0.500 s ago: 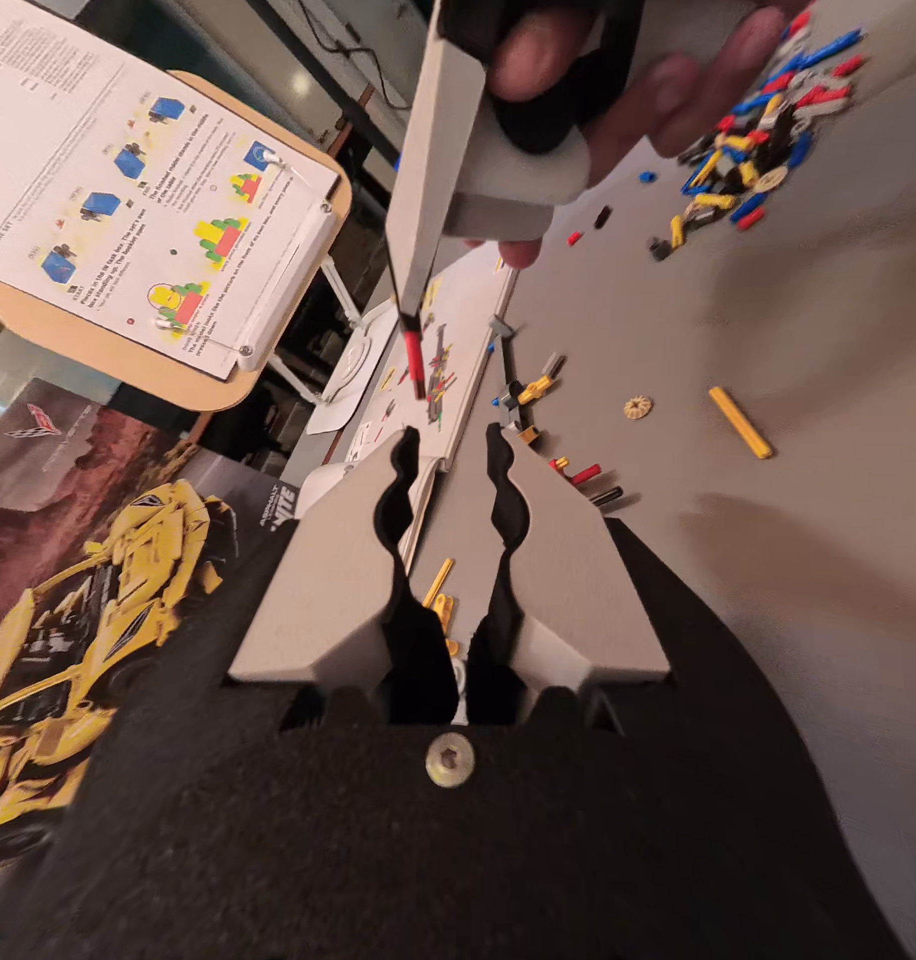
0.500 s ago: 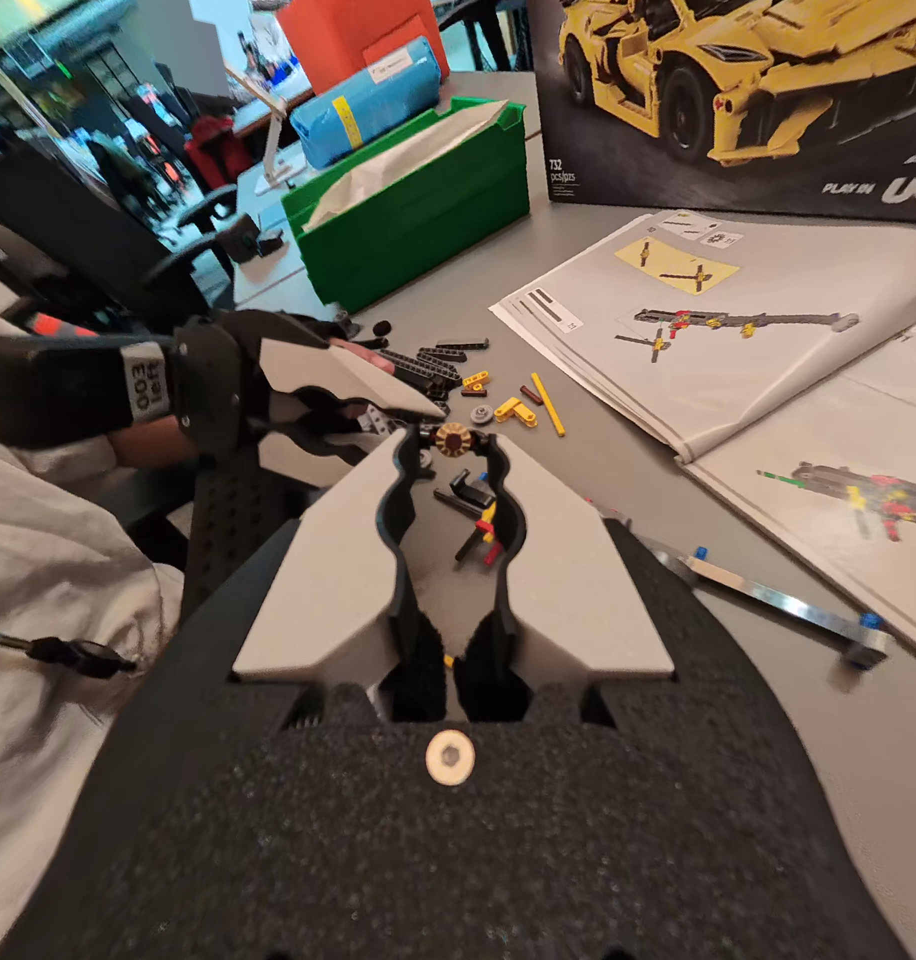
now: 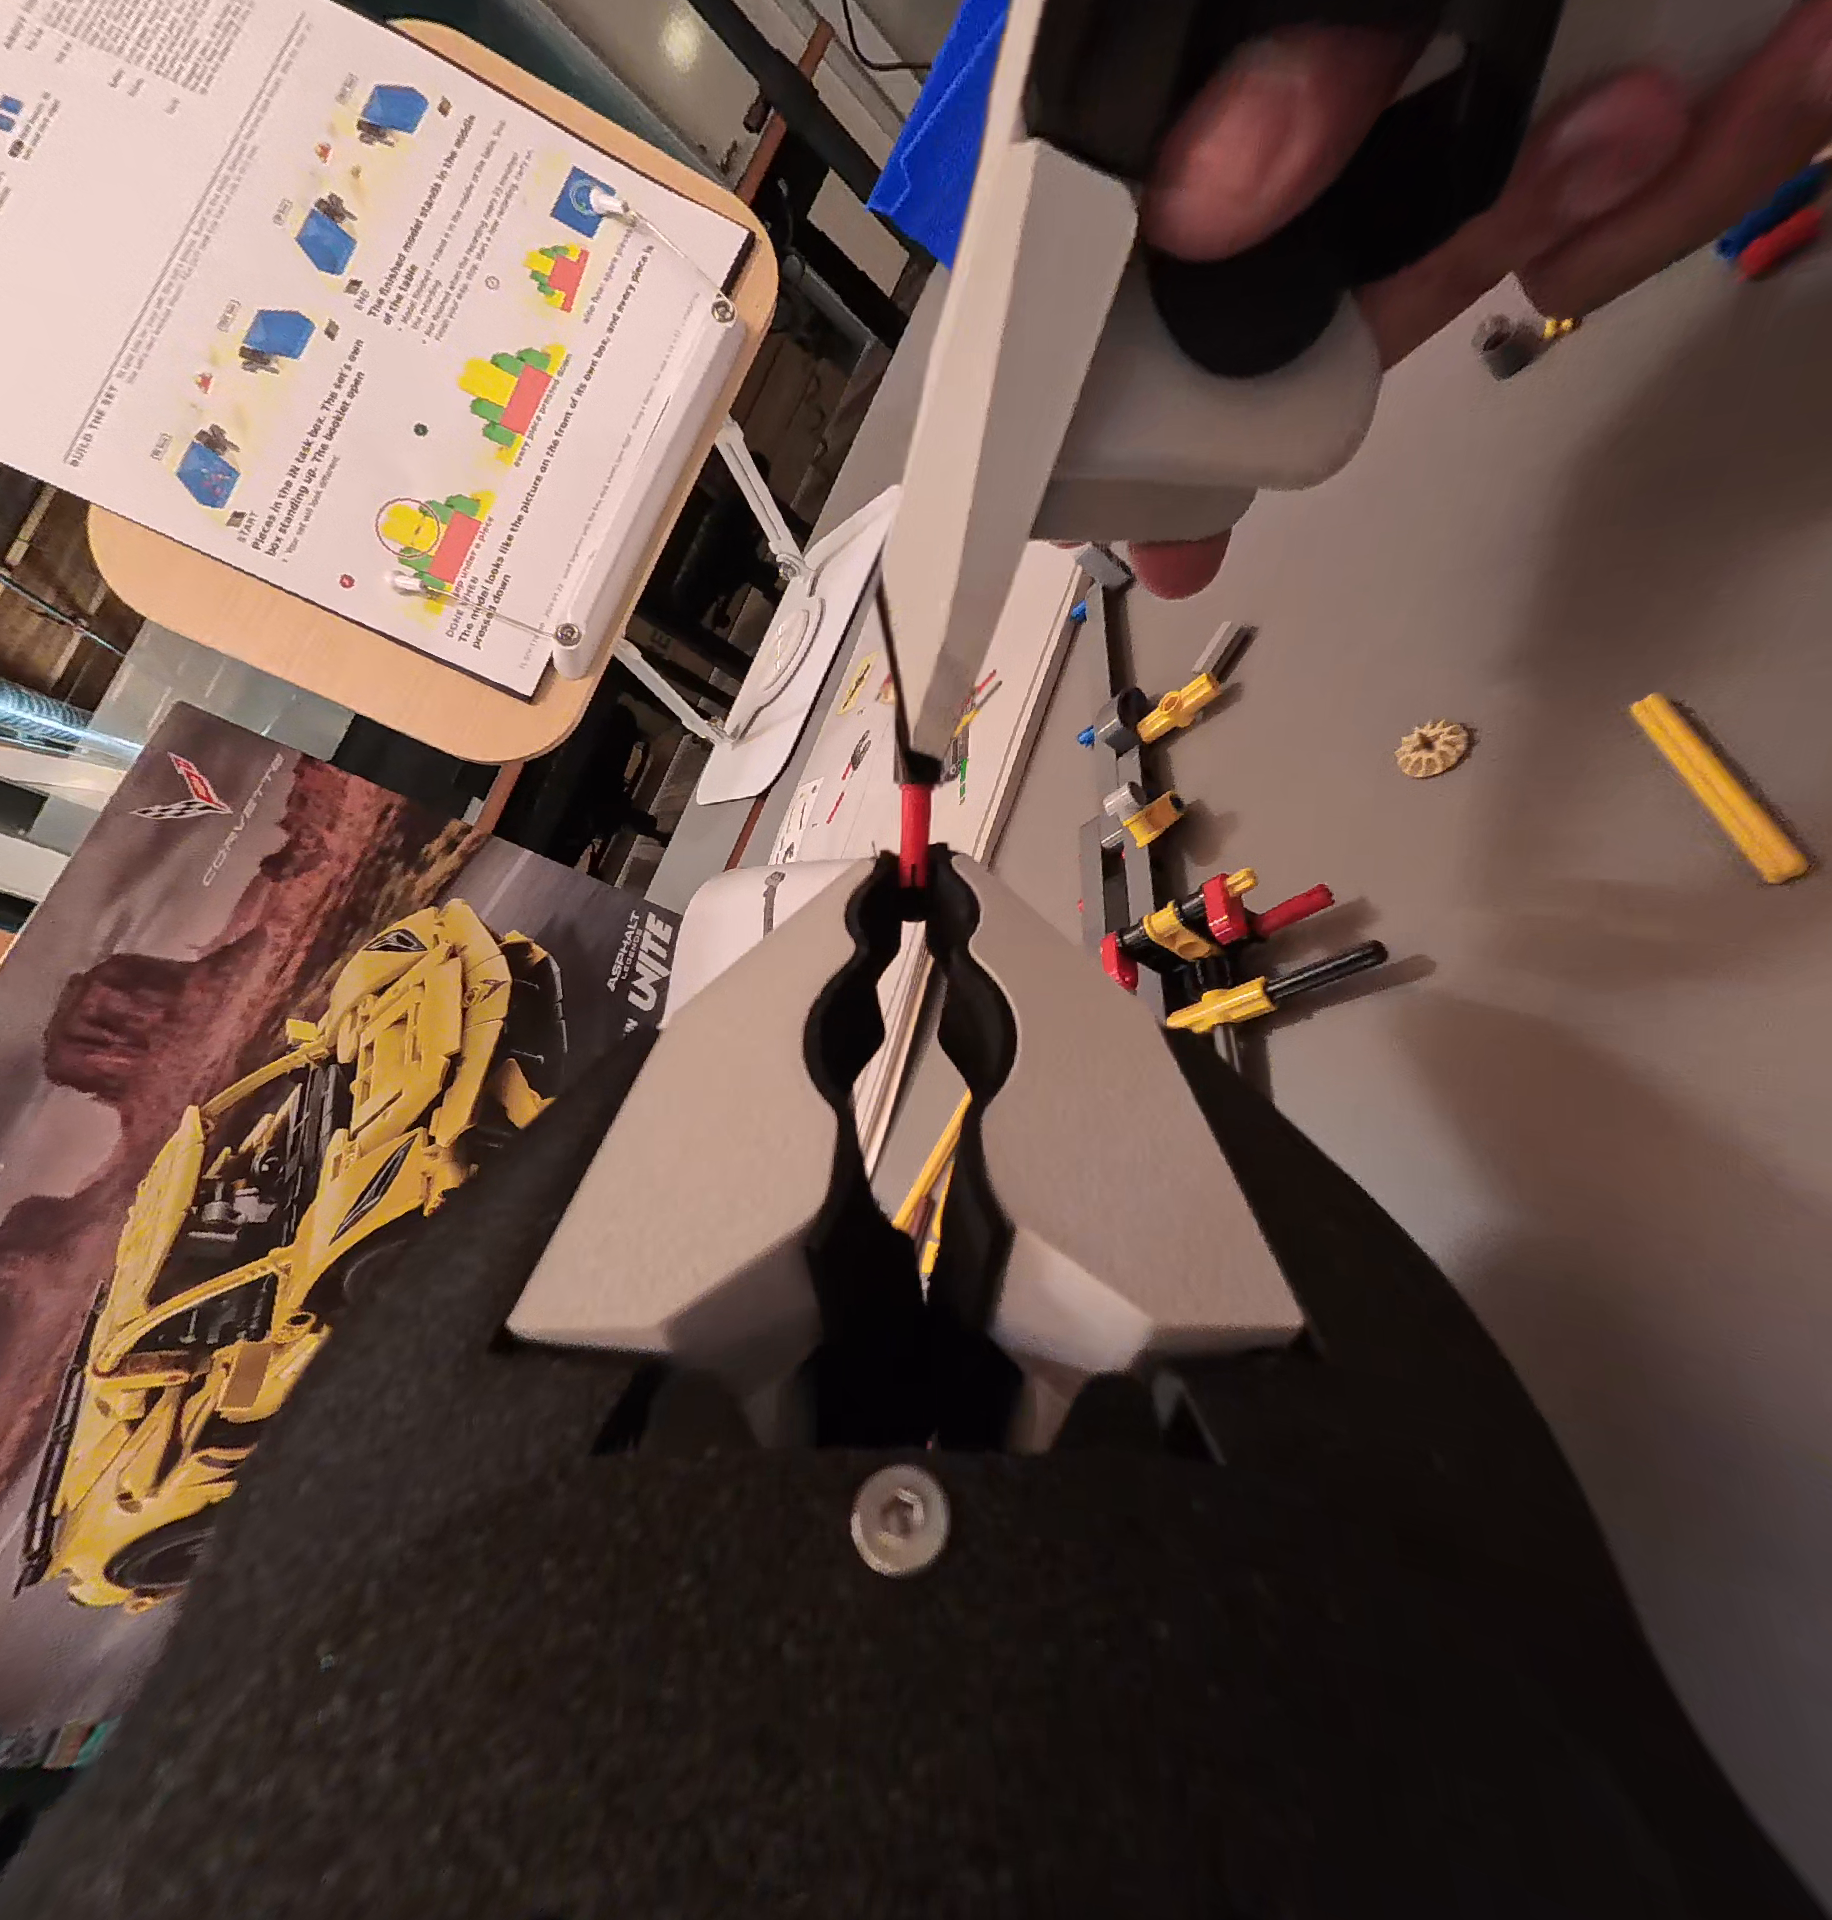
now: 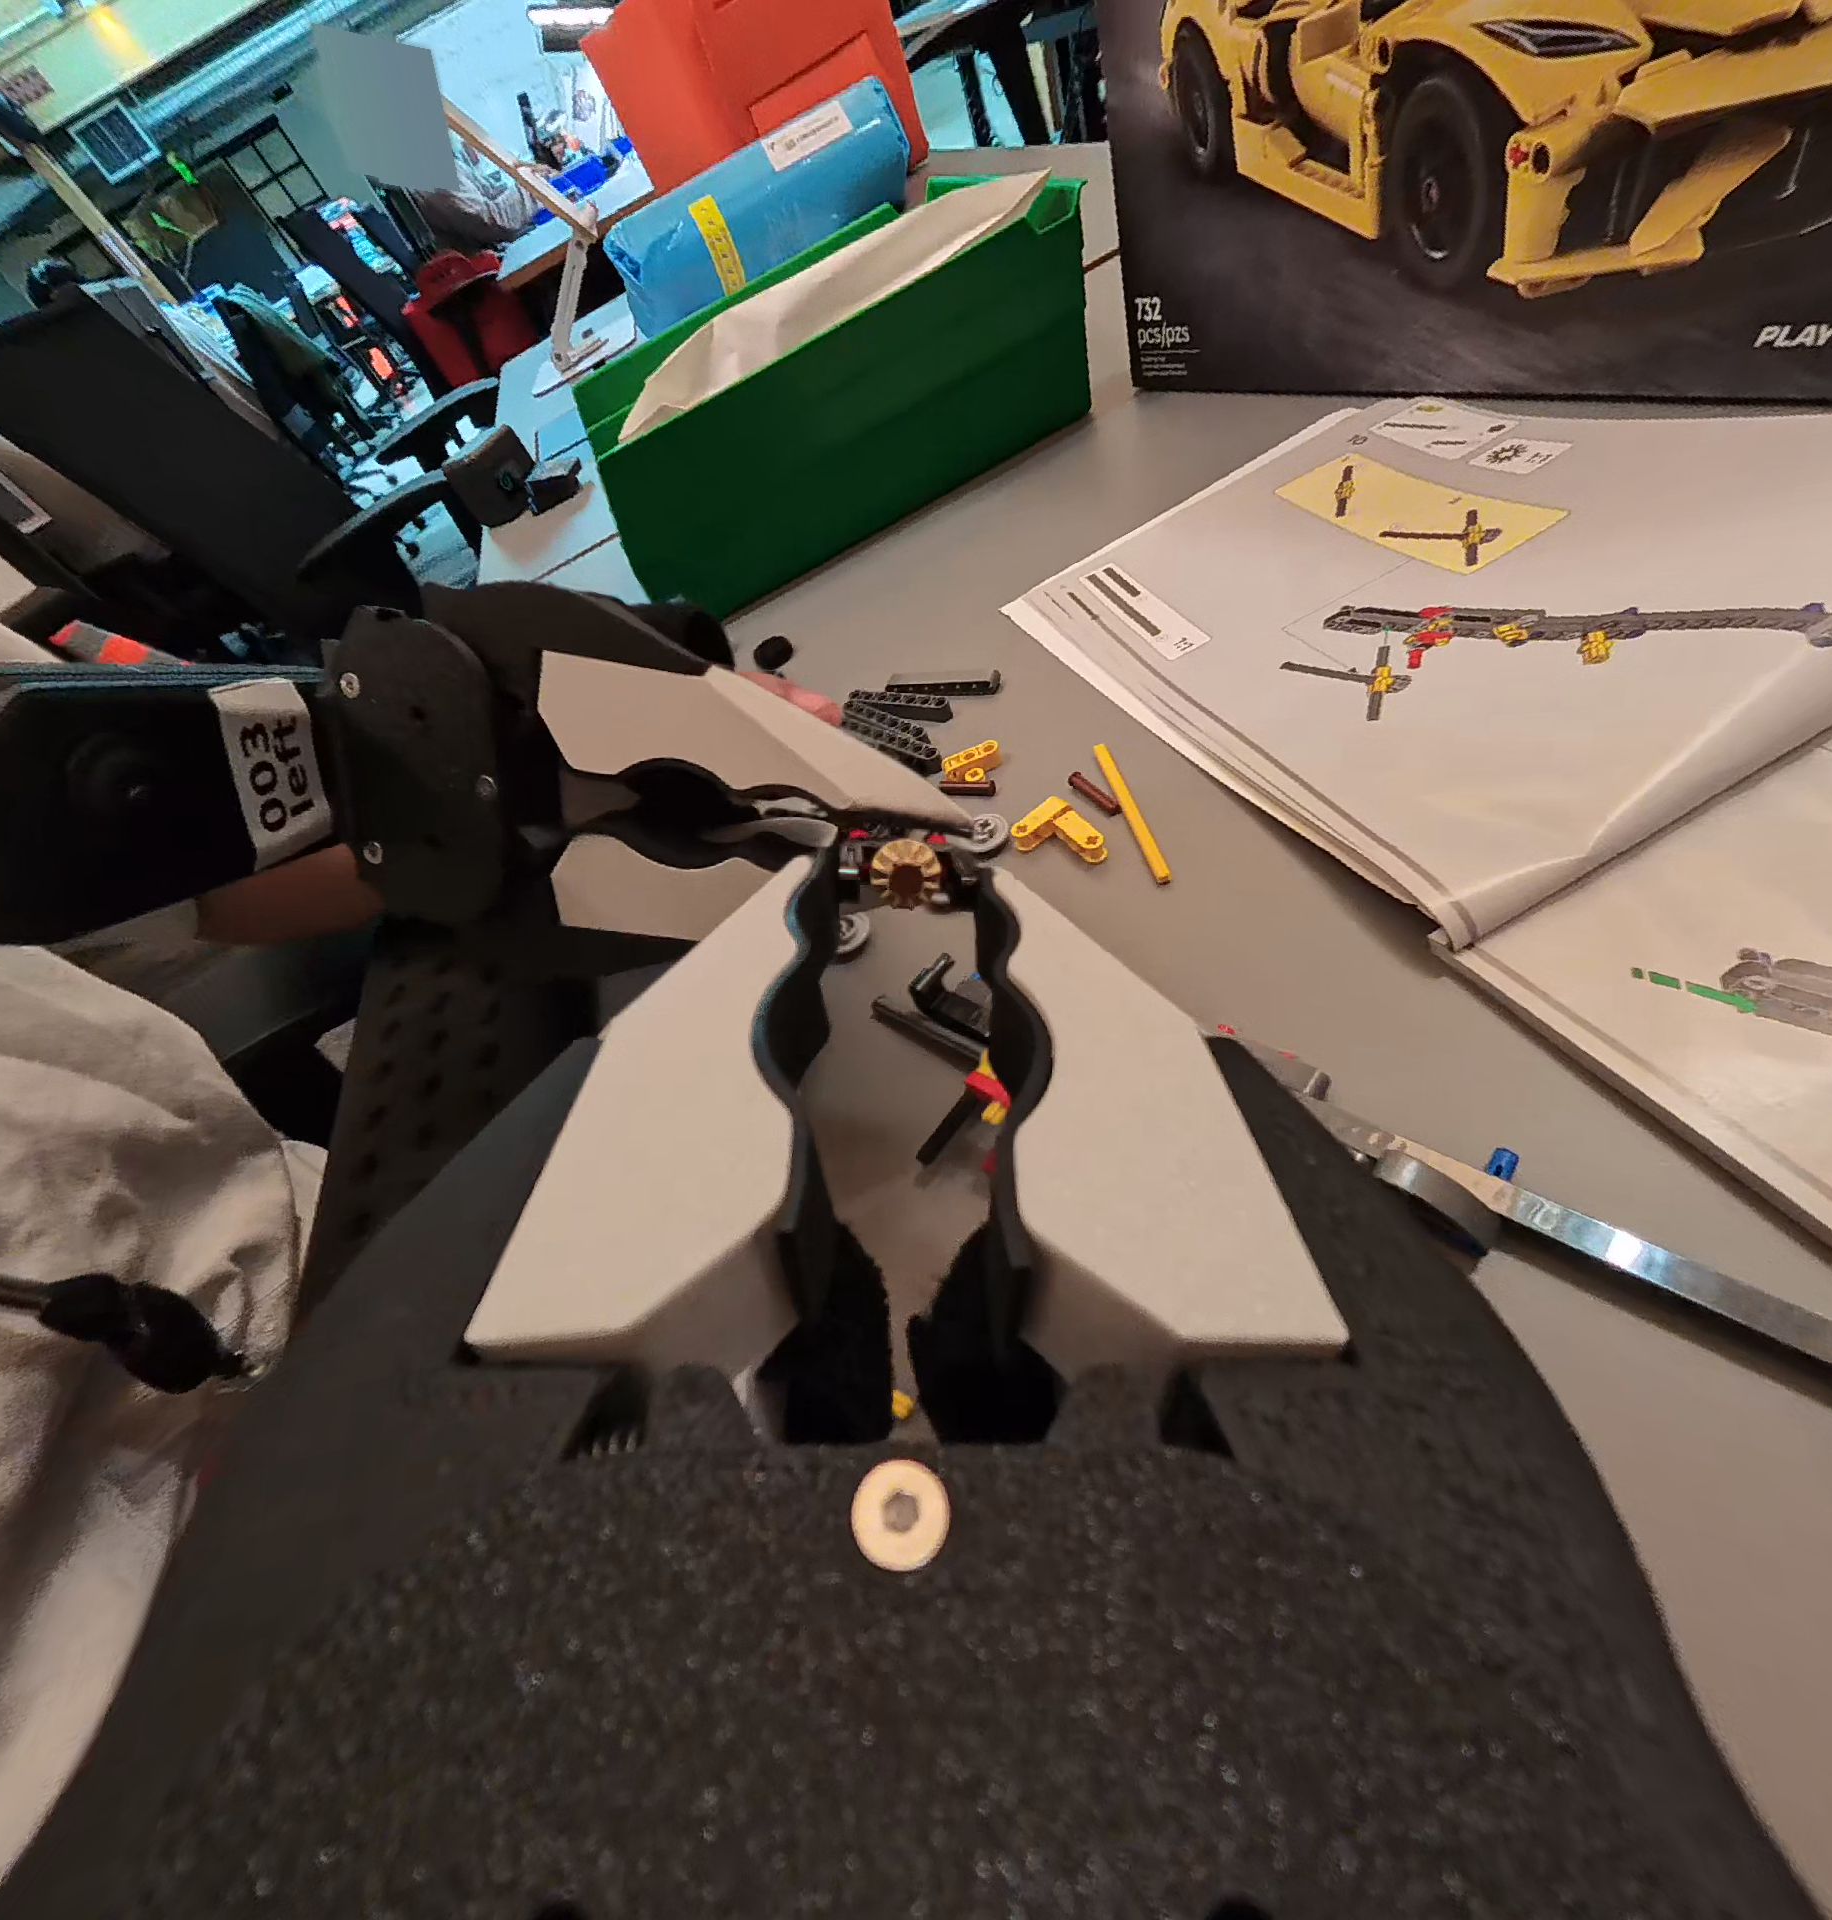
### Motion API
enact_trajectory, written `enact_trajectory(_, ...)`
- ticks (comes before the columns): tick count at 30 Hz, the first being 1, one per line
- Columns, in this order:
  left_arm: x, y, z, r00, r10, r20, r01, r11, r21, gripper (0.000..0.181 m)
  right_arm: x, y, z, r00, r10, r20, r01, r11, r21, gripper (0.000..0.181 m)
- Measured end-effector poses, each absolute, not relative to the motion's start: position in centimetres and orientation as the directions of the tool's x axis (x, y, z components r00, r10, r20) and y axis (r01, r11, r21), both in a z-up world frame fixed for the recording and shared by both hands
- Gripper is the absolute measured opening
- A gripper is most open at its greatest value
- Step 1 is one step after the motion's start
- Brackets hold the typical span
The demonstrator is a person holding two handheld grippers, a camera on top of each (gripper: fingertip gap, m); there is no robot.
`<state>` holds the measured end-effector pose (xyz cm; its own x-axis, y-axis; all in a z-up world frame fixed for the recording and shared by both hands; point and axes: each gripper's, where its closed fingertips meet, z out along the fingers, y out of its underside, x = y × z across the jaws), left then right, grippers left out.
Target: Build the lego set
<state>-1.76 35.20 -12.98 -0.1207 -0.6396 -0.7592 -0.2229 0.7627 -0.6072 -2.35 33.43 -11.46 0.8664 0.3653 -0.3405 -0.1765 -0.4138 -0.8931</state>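
Currently R gripper pinches tan bevel gear sub-assy w/ red axle, L gripper nipped on axle tip above table's booklet-side edge; keep coaxial, push slow, don't twist.

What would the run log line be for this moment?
left hand-held gripper: shut on red axle | right hand-held gripper: shut on tan gear on the same axle | both above table | phase: mid-air assembly
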Motion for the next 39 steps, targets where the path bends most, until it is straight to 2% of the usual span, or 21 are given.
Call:
enact_trajectory(5,-1.0,35.8,-12.3,-0.106,-0.563,-0.819,-0.196,0.820,-0.538,0.003,-1.6,33.6,-11.0,0.881,0.348,-0.321,-0.185,-0.371,-0.910,0.024)
enact_trajectory(9,0.9,37.1,-11.3,-0.125,-0.562,-0.817,-0.206,0.821,-0.533,0.002,2.3,33.1,-9.0,0.920,0.279,-0.275,-0.177,-0.332,-0.927,0.027)
enact_trajectory(15,5.1,40.0,-11.9,-0.168,-0.654,-0.738,-0.302,0.747,-0.593,0.003,15.8,31.2,-10.9,0.966,-0.201,-0.165,-0.222,-0.304,-0.926,0.028)
enact_trajectory(19,5.8,40.8,-13.5,-0.155,-0.679,-0.718,-0.326,0.721,-0.612,0.003,18.3,29.2,-12.9,0.943,-0.317,-0.106,-0.215,-0.332,-0.919,0.030)
enact_trajectory(23,5.6,41.2,-14.1,-0.162,-0.639,-0.752,-0.326,0.754,-0.570,0.003,17.6,29.6,-13.3,0.953,-0.279,-0.119,-0.215,-0.346,-0.913,0.027)
enact_trajectory(28,5.7,40.3,-13.9,-0.167,-0.634,-0.755,-0.286,0.764,-0.578,0.002,16.4,30.2,-12.7,0.967,-0.203,-0.157,-0.217,-0.322,-0.921,0.028)
enact_trajectory(30,5.6,39.7,-13.8,-0.174,-0.611,-0.773,-0.258,0.786,-0.563,0.002,14.6,30.6,-12.3,0.978,-0.107,-0.181,-0.206,-0.312,-0.927,0.029)
enact_trajectory(34,5.2,38.3,-12.9,-0.168,-0.536,-0.828,-0.172,0.843,-0.510,0.002,7.6,31.8,-11.0,0.945,0.230,-0.232,-0.156,-0.306,-0.939,0.047)
enact_trajectory(37,4.7,37.4,-12.7,-0.171,-0.495,-0.852,-0.136,0.868,-0.477,0.002,5.1,32.6,-11.2,0.943,0.284,-0.175,-0.078,-0.321,-0.944,0.049)
enact_trajectory(39,4.4,36.9,-12.7,-0.170,-0.460,-0.871,-0.115,0.887,-0.446,0.002,4.3,32.9,-10.5,0.932,0.305,-0.196,-0.097,-0.309,-0.946,0.048)
